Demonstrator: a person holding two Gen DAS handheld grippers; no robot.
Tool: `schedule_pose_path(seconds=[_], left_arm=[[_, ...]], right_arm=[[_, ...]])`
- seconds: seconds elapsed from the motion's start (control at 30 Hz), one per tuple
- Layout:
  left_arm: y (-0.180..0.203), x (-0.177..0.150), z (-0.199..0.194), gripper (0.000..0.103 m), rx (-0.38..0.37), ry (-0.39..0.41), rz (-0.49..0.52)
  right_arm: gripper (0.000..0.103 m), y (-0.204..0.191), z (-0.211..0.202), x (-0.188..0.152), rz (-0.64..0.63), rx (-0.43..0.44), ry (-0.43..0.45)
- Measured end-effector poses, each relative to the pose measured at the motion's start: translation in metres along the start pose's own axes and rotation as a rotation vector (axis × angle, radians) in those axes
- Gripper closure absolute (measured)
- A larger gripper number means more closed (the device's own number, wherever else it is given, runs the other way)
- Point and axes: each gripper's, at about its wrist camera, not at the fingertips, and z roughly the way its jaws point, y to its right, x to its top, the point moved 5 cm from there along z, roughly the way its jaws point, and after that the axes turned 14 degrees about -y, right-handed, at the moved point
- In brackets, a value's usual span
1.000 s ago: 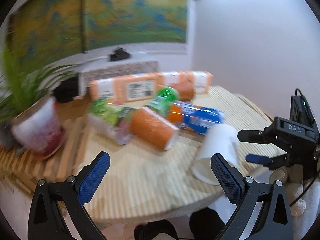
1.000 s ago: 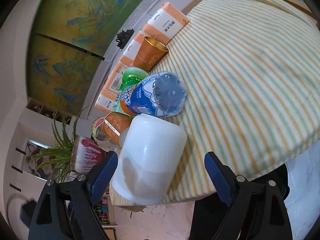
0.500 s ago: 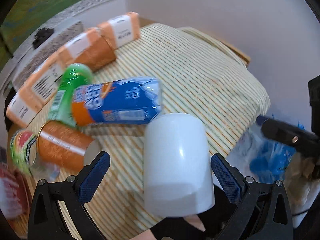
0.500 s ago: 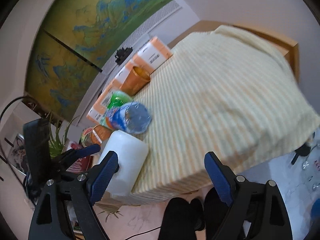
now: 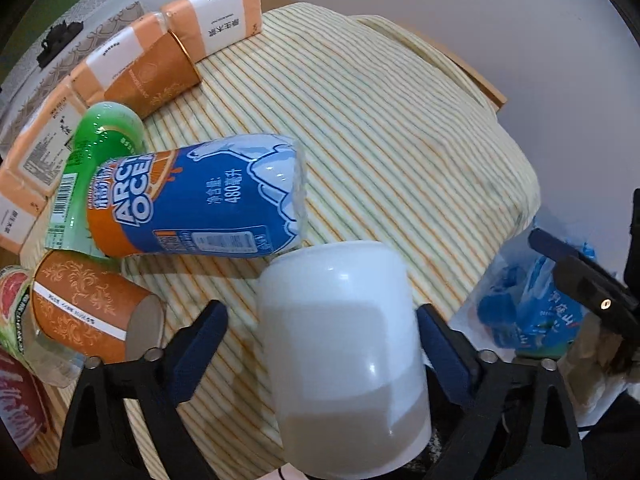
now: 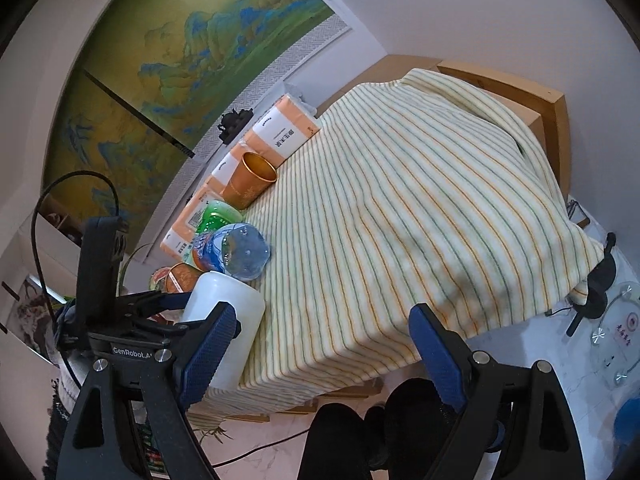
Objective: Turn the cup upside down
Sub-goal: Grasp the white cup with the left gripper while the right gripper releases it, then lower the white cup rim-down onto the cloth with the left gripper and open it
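Note:
A white cup [image 5: 344, 356] lies on its side at the near edge of the striped tablecloth, closed base towards the table's middle and rim towards me. My left gripper [image 5: 320, 344] is open with its jaws on either side of the cup; I cannot tell whether the pads touch it. In the right wrist view the cup [image 6: 228, 320] sits at the left table edge with the left gripper's black frame [image 6: 132, 320] around it. My right gripper [image 6: 324, 356] is open and empty, back from the table's near edge.
A blue and orange bottle [image 5: 192, 204], a green bottle [image 5: 96, 152] and two orange paper cups [image 5: 92, 308] [image 5: 152, 80] lie or stand beside the white cup. Orange tissue packs [image 5: 216, 16] line the far edge. The tablecloth [image 6: 420, 208] covers the table to the right.
My left gripper has moved closer to the white cup, which now fills the space between its jaws. My right gripper has pulled back and away from the cup.

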Motion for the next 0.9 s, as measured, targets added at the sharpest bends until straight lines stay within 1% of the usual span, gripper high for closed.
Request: schedule_pose_path(seconds=[0.07,0.1,0.17,0.27,0.33,0.43,0.6,0.63,0.73,0.8,0.9], left_arm=[[0.001,-0.001,-0.003,0.021,-0.014,0.008,-0.005],[0.001,-0.002,-0.004,0.022,-0.015,0.013,-0.007],[0.001,-0.005,-0.007,0.022,-0.001,0.034,-0.012],[-0.002,-0.013,-0.01,0.022,-0.005,0.061,-0.024],[-0.005,-0.02,-0.017,0.022,-0.006,0.099,-0.04],[-0.01,-0.034,-0.032,0.022,0.019,0.202,-0.075],[-0.013,-0.065,-0.05,0.023,0.064,0.4,-0.151],[-0.013,-0.072,-0.053,0.023,0.081,0.447,-0.166],[-0.013,-0.086,-0.059,0.023,0.142,0.555,-0.214],[-0.017,-0.094,-0.062,0.023,0.156,0.615,-0.252],[-0.022,-0.102,-0.061,0.024,0.164,0.666,-0.298]], right_arm=[[0.017,0.001,0.0,0.0,0.003,-0.002,-0.003],[0.017,0.002,0.001,0.001,0.006,-0.002,-0.003],[0.017,0.002,0.0,0.0,0.009,-0.001,-0.001],[0.017,0.0,-0.001,-0.001,0.002,-0.013,0.006],[0.017,-0.001,0.0,-0.001,-0.003,-0.018,0.007],[0.017,-0.004,0.0,-0.002,-0.023,-0.029,0.016],[0.017,-0.018,-0.001,-0.003,-0.11,-0.106,0.065],[0.017,-0.021,-0.001,-0.004,-0.128,-0.122,0.074],[0.017,-0.034,-0.002,-0.006,-0.203,-0.188,0.12],[0.017,-0.043,-0.002,-0.008,-0.256,-0.234,0.154],[0.017,-0.055,-0.003,-0.012,-0.318,-0.284,0.196]])
